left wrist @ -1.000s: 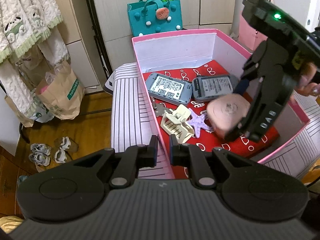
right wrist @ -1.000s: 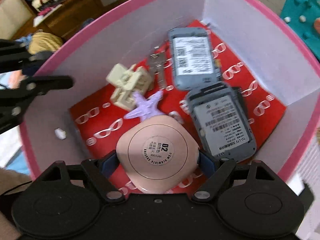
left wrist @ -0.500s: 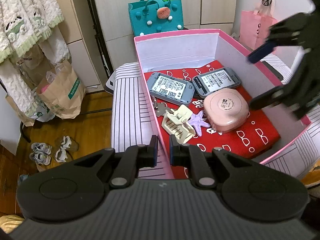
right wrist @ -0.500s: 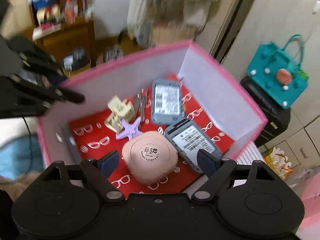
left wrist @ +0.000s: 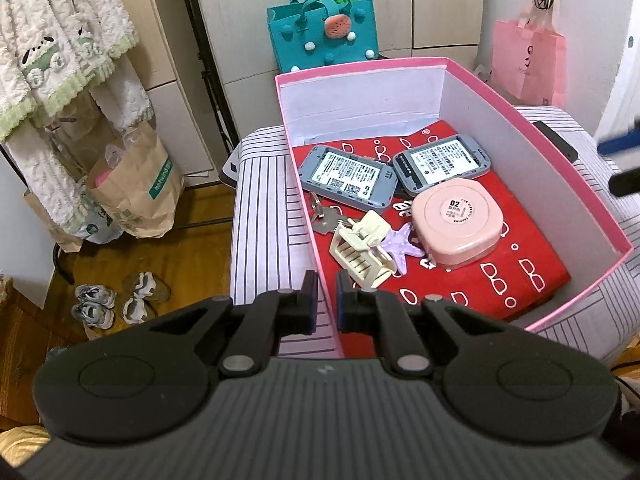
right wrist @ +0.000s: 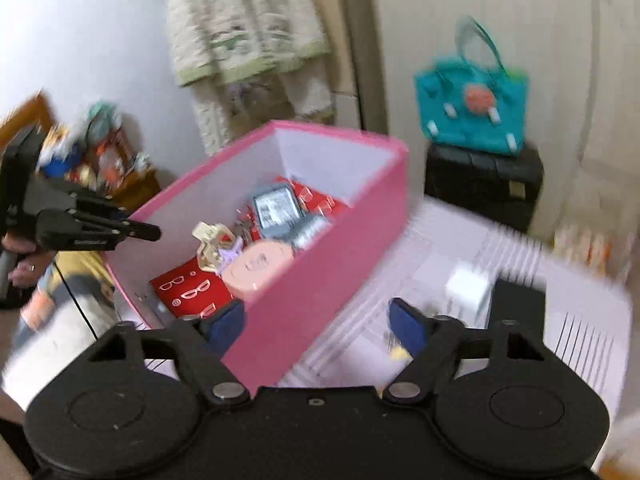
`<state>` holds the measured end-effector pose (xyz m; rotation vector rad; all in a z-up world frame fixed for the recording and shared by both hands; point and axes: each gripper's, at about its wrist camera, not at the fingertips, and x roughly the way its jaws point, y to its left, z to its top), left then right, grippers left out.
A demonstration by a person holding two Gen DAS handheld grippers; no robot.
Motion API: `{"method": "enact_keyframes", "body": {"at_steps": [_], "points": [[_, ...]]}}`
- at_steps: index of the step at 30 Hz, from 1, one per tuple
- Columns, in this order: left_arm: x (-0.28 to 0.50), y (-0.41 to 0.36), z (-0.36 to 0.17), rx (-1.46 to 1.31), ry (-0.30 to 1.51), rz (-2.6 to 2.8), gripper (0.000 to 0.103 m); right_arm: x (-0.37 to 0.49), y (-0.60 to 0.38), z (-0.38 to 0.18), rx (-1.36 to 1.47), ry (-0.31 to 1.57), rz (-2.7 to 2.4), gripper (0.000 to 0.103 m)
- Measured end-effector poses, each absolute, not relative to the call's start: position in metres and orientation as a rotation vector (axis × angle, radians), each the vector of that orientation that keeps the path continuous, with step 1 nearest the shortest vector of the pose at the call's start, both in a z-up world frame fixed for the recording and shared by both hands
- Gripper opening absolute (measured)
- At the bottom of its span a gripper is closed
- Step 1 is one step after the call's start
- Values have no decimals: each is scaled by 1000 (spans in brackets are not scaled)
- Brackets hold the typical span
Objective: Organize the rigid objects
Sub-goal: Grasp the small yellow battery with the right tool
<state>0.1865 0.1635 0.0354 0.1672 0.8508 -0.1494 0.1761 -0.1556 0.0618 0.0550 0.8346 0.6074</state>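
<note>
Gripping the near wall of the pink box [left wrist: 536,128], the left hand-held gripper [left wrist: 324,300] has its blue pads [left wrist: 310,296] pinched narrowly on either side of the cardboard edge in the left wrist view. The box stands on a striped cover [left wrist: 260,216], its long axis running away from the camera. On its red lining lie two grey devices [left wrist: 346,178], label side up and side by side, their long sides running roughly across the box. Just in front of them sits the pink compact [left wrist: 456,222], flat with its round label facing up. A cream hair claw [left wrist: 360,248] lies toward the near left, teeth pointing at the camera, touching a purple starfish [left wrist: 402,242], with keys [left wrist: 324,216] just beyond it. At the right edge, blurred tips of the right hand-held gripper [left wrist: 620,160] are in view, outside the box. A teal bag [left wrist: 324,36] and a pink bag [left wrist: 528,60] stand behind.

The right wrist view is motion-blurred. The right hand-held gripper [right wrist: 318,326] is empty; its jaws, wide apart, have just been closing somewhat, straddling the box's near corner without pressing it. The compact [right wrist: 260,266] rests inside. The left hand-held gripper [right wrist: 136,232], with a hand [right wrist: 20,256] on it, reaches in from the left. A white block [right wrist: 468,290] lies on the cover outside the box.
</note>
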Motion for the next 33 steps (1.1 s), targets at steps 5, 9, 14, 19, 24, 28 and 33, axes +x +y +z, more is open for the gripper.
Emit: {"method": "enact_keyframes", "body": {"at_steps": [5,9,14,19,24,28,33], "points": [[187,156,35,217,855,-136,8,168,-167,30,64,818,565,68],[192,152,38,259,886,-140,8,169,-156,13,-23,800,520,64],[202,153,41,272,969,-169,8,178,-156,-6,-53,854,482,39],[207,150,43,297,1016,-185,8,183,-158,-10,-52,862,409,40],[210,153,49,280,1058,-200,8,186,-152,-18,-118,856,398,25],[212,158,50,242,1071,-199,8,178,-146,-11,-152,847,412,11],[214,161,51,213,1080,-207,9,171,-143,10,-153,814,423,11]]}}
